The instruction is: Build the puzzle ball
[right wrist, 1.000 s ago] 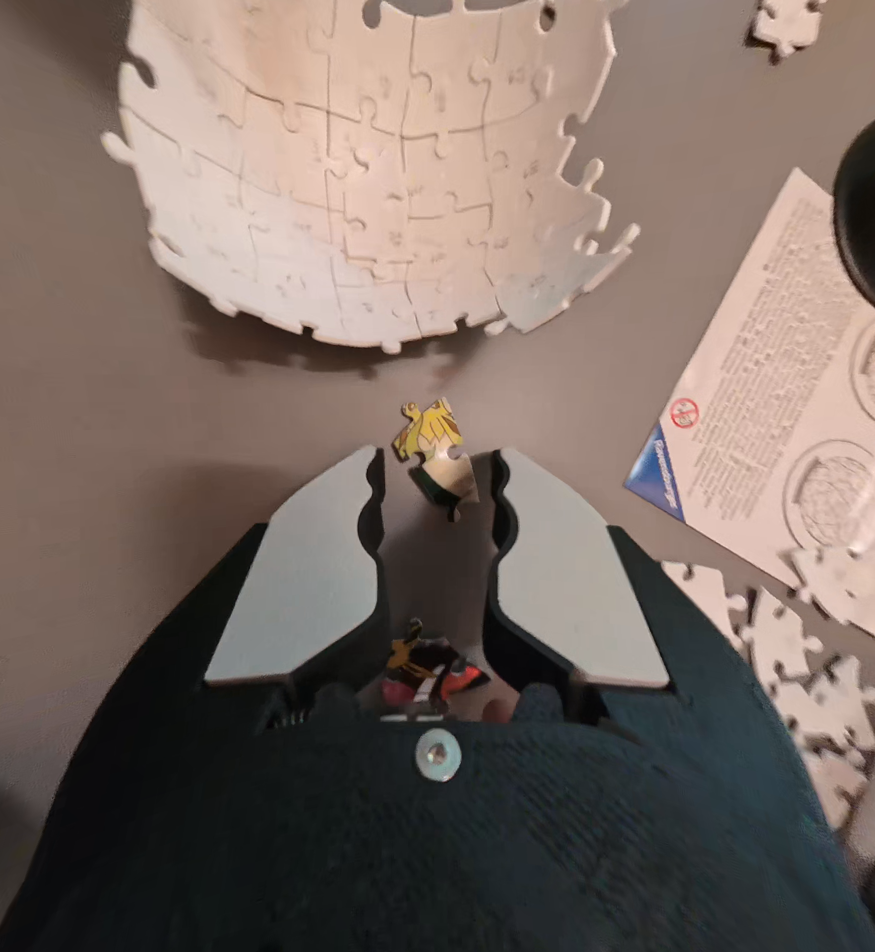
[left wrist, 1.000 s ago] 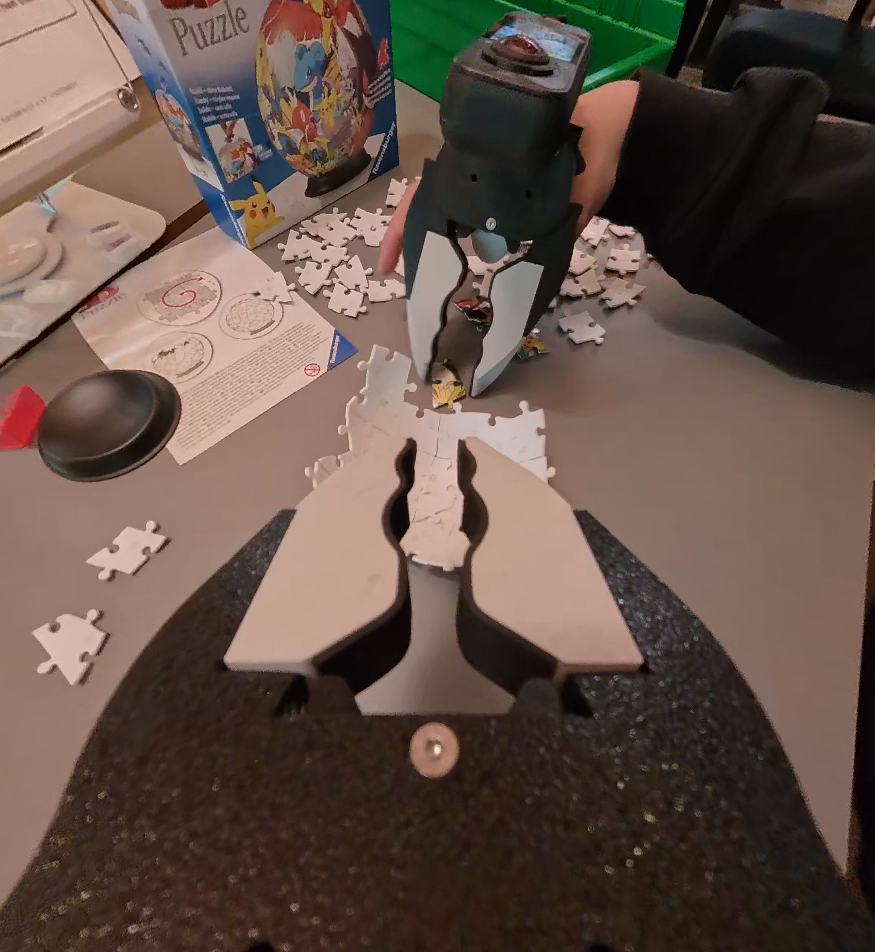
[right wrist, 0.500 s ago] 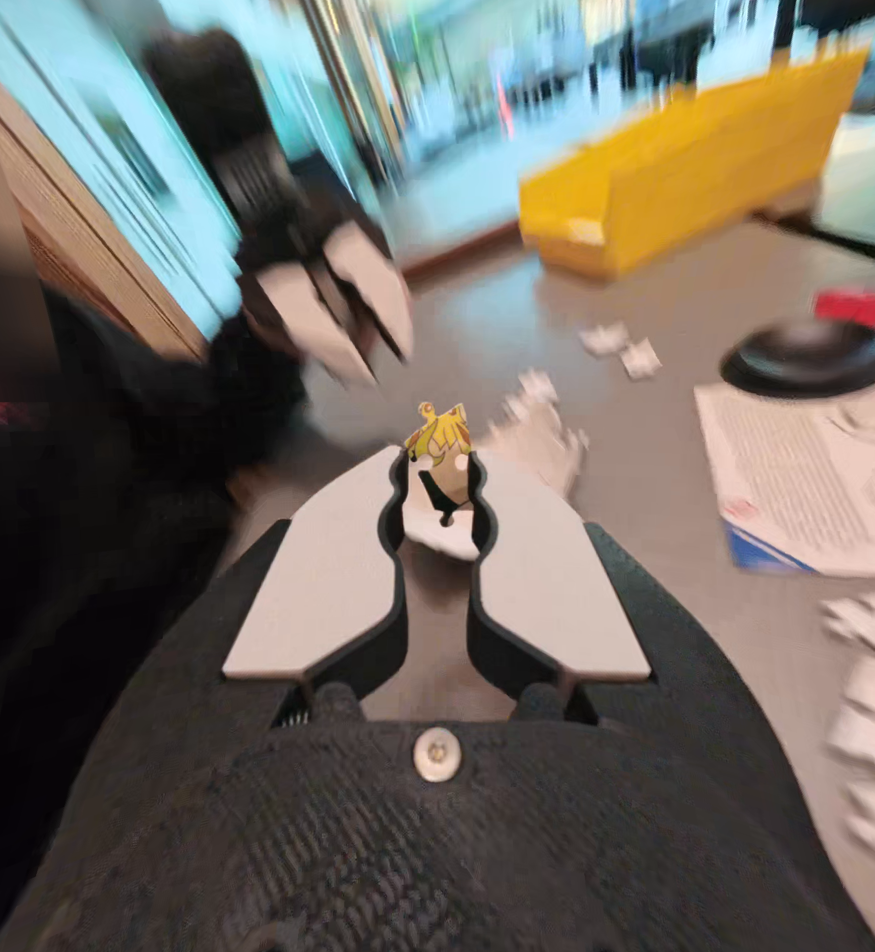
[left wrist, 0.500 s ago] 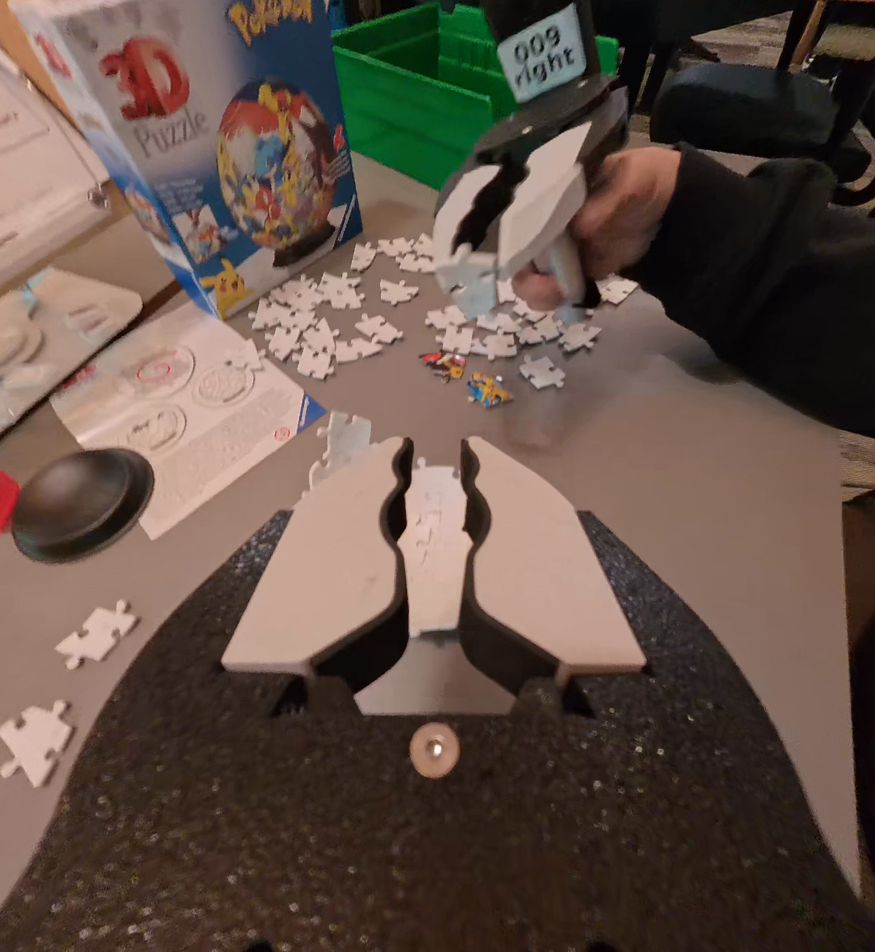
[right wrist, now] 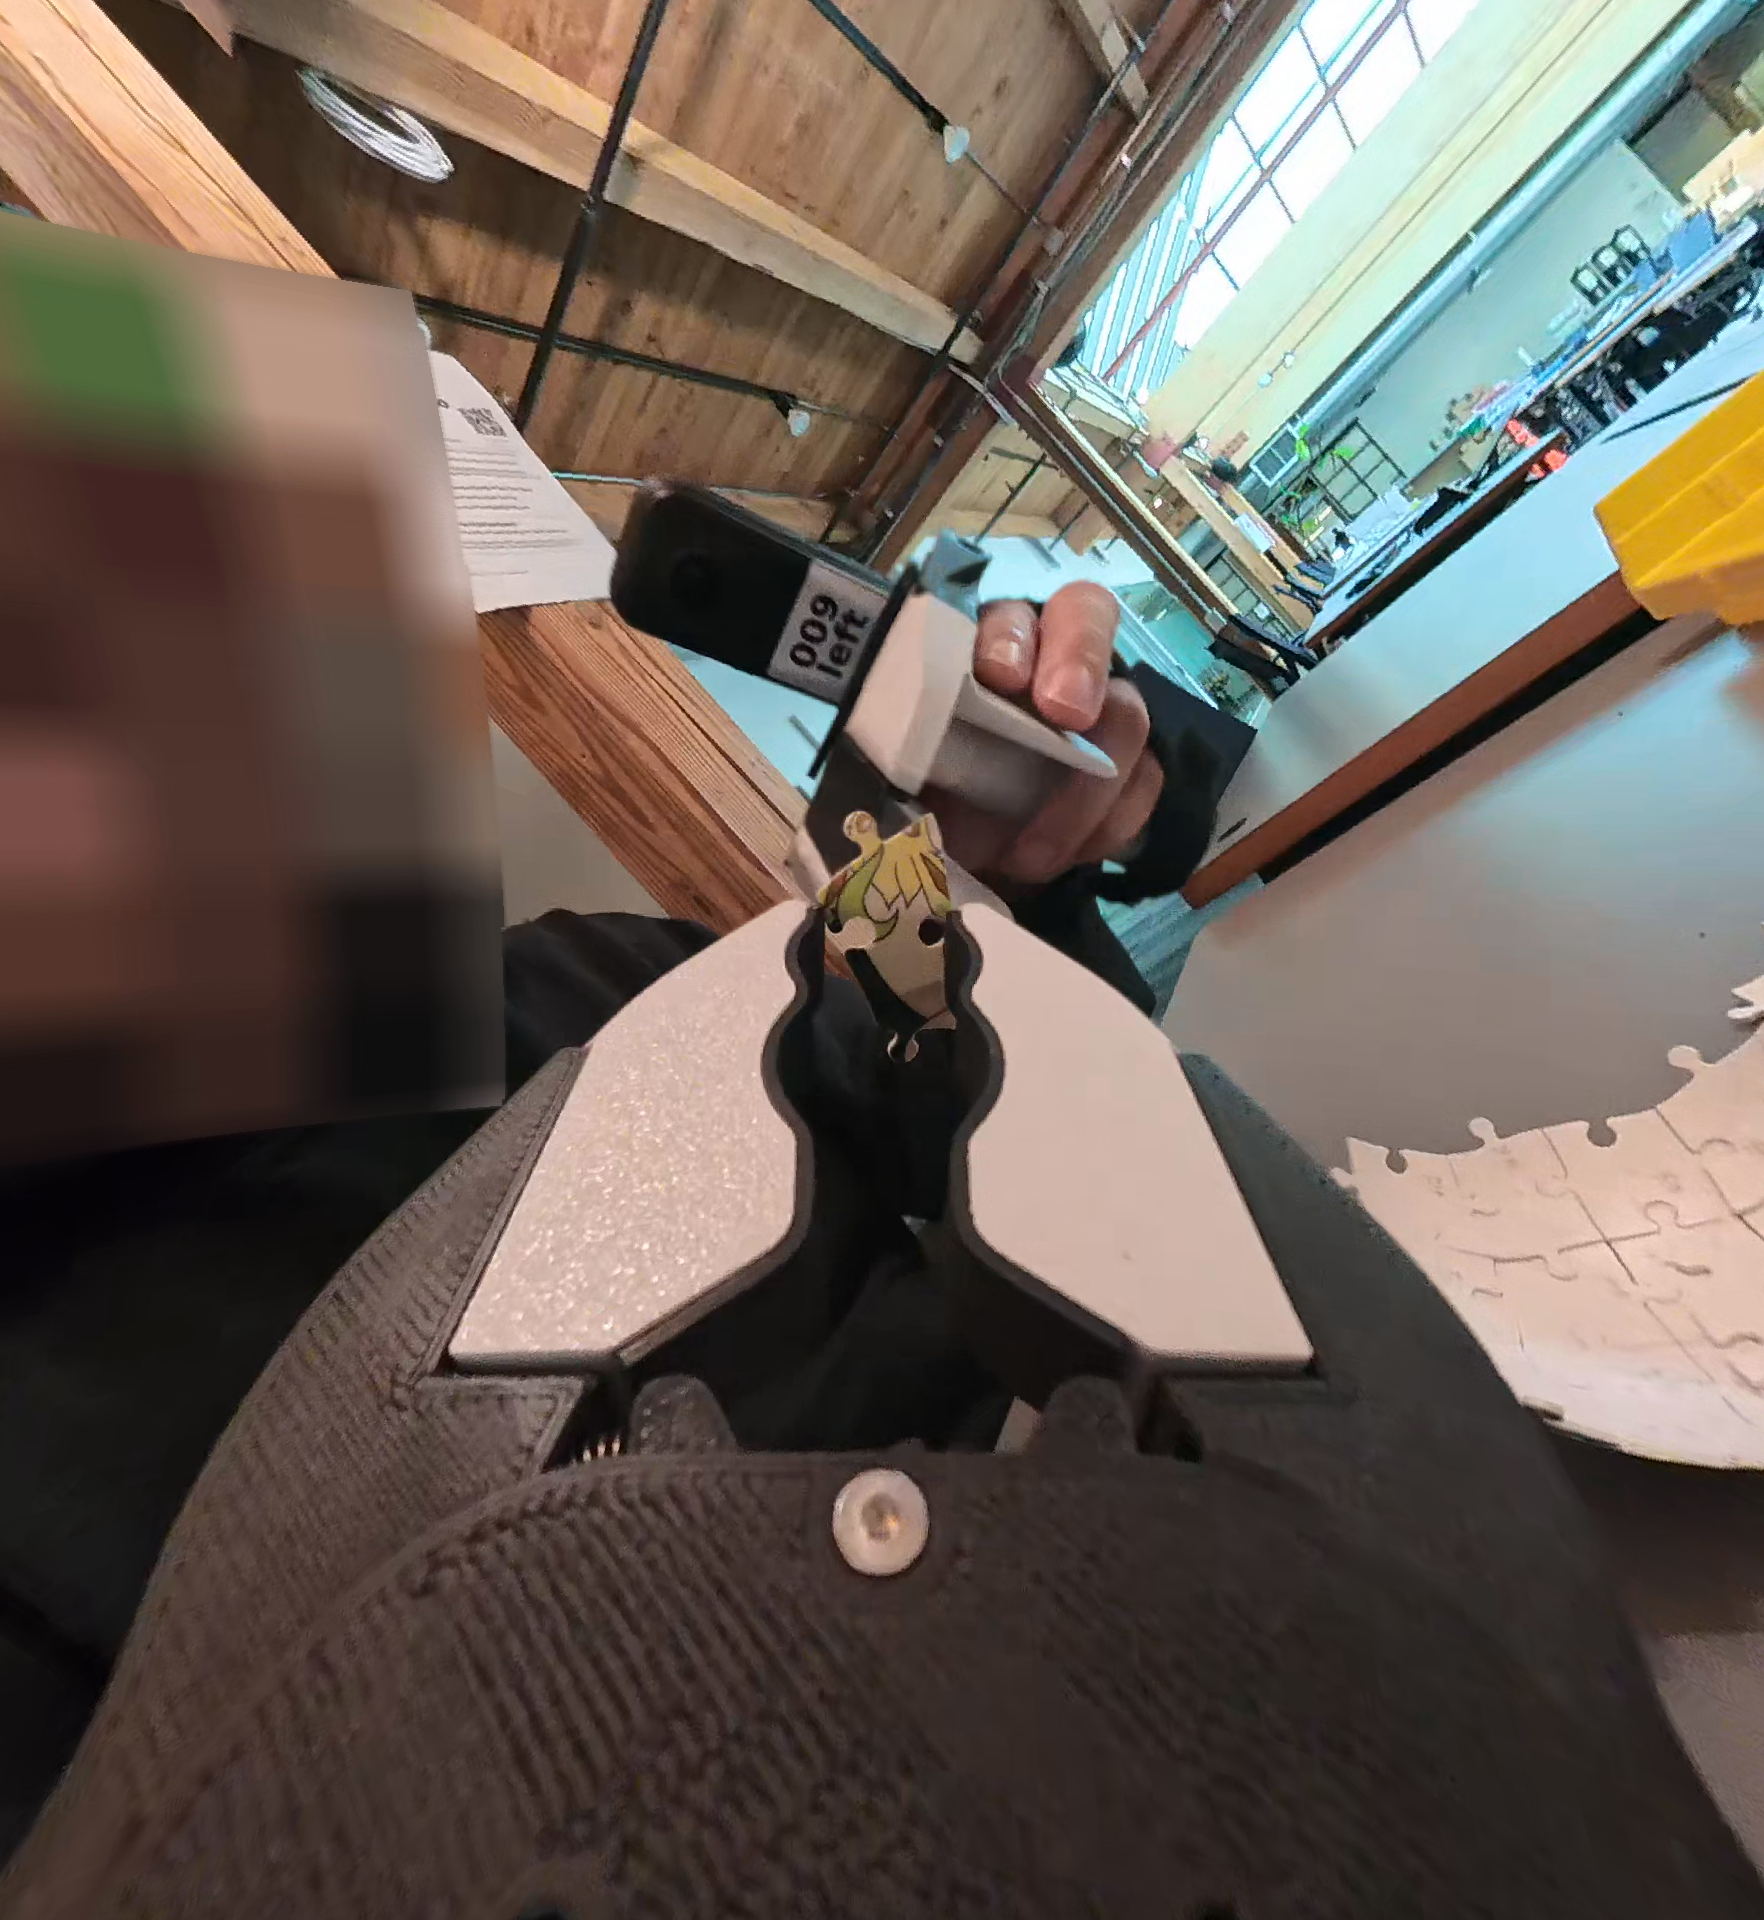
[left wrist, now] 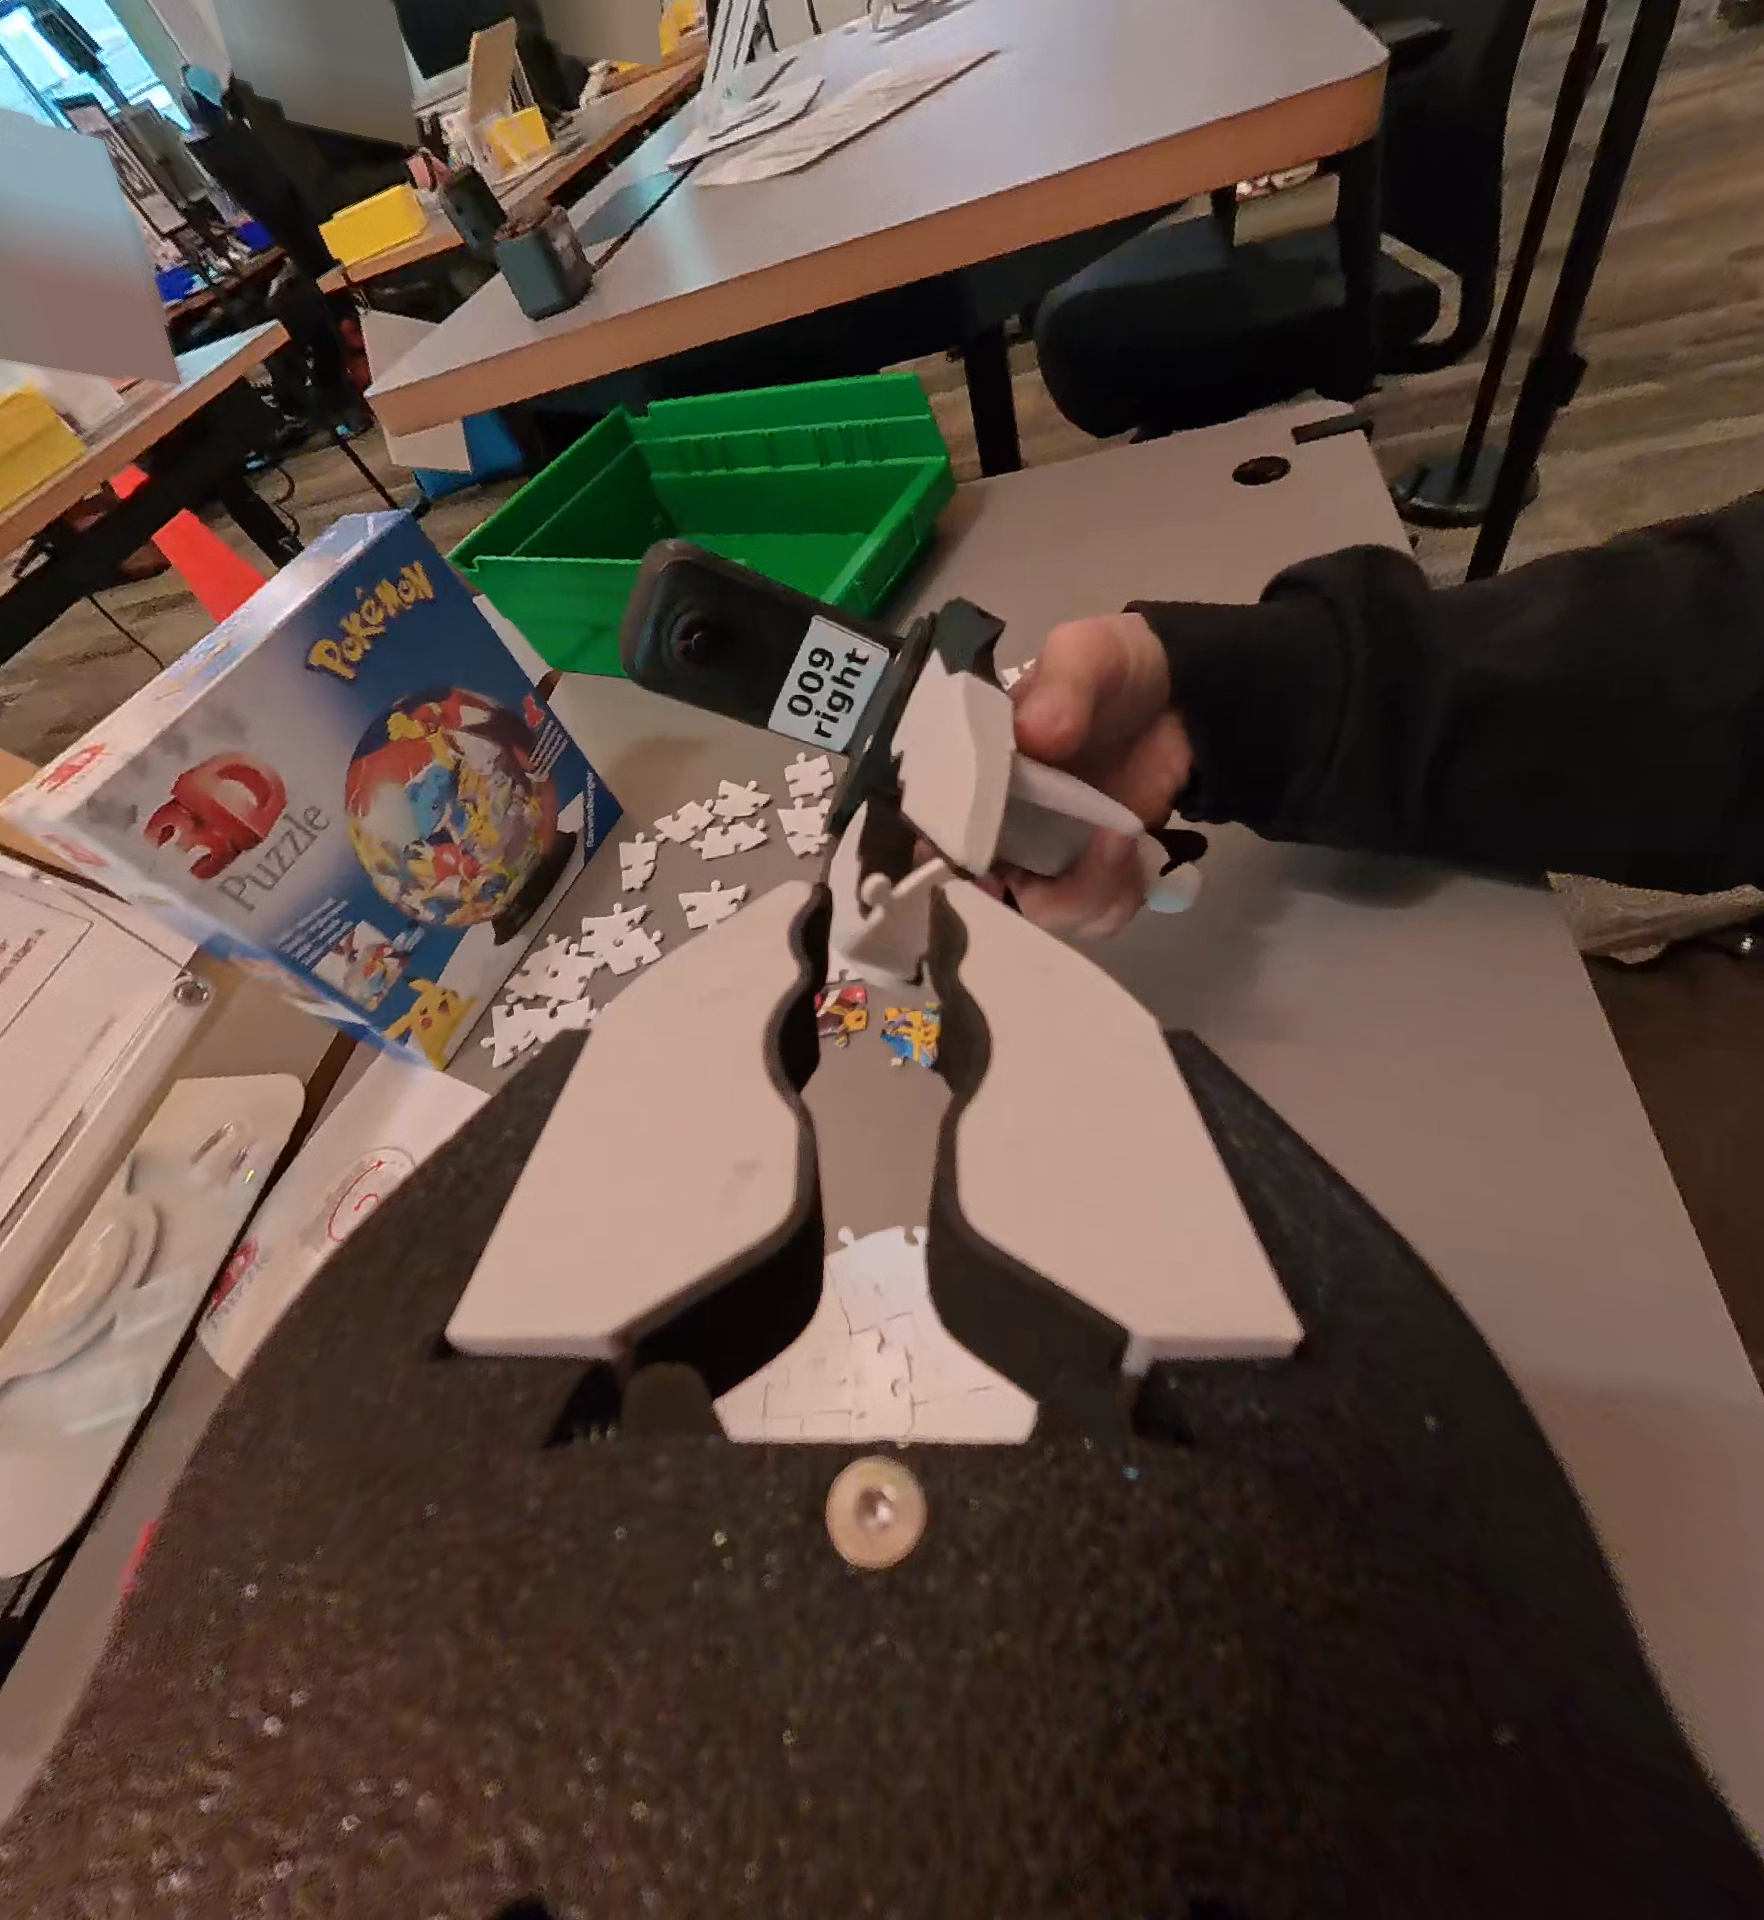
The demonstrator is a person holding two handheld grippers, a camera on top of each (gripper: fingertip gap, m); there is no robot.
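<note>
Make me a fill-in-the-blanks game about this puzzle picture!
1. The right gripper pinches one puzzle ____.
2. The bin behind the puzzle box is coloured ____.
3. The part-built puzzle shell shows its plain ____ side.
4. Two colourful loose pieces lie on the grey ____.

Missing words: piece; green; white; table

Grey table (left wrist: 1377,1091): puzzle box (left wrist: 338,800) far left, green bin (left wrist: 753,499) behind, loose white pcs (left wrist: 649,904) scattered mid, two coloured pcs (left wrist: 878,1023) nearby, instruction sheet (left wrist: 358,1174) left.
</note>
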